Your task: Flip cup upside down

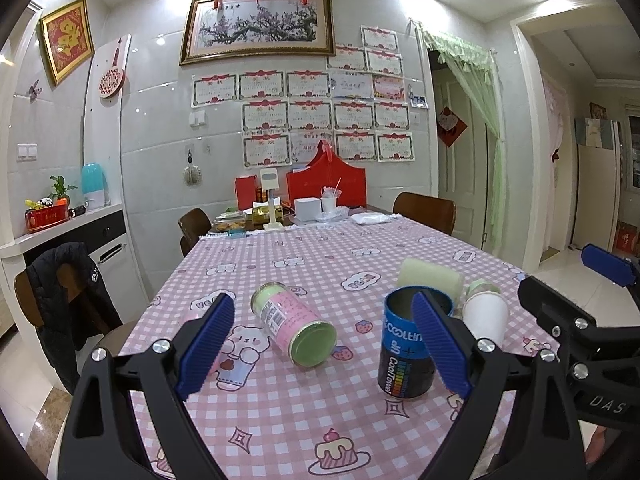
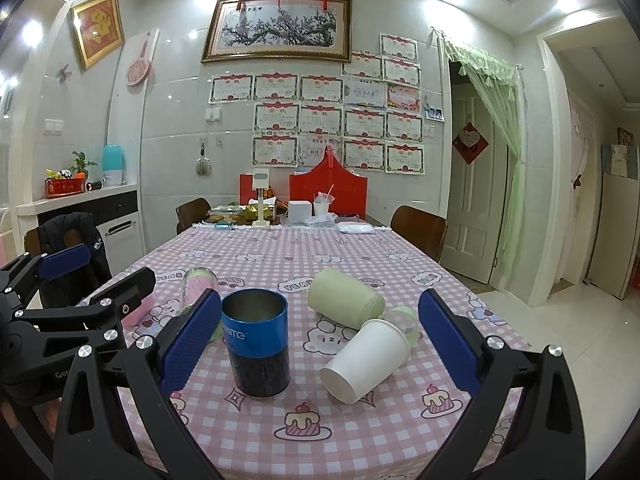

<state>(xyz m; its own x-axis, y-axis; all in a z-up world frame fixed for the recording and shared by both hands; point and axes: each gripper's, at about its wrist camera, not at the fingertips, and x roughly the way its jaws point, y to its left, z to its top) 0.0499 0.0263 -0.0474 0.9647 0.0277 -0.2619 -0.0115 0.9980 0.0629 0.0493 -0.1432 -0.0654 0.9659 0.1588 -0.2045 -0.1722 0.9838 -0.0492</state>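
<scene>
A white paper cup (image 2: pixel 366 360) lies on its side on the pink checked tablecloth (image 2: pixel 280 264), its bottom toward me and its mouth resting against a small clear jar (image 2: pixel 406 320). It also shows in the left wrist view (image 1: pixel 486 316). My right gripper (image 2: pixel 324 344) is open and empty, its fingers to either side of the cup and a little nearer me. My left gripper (image 1: pixel 324 344) is open and empty, over the table to the left. A blue and black can (image 2: pixel 258 344) stands upright with its top open, between the two grippers; it also shows in the left wrist view (image 1: pixel 408 344).
A pink and green jar (image 1: pixel 294 326) lies on its side between the left gripper's fingers. A pale green roll (image 2: pixel 346 300) lies behind the cup. Boxes, a stand and cups crowd the table's far end (image 2: pixel 300 212). Chairs stand at both sides.
</scene>
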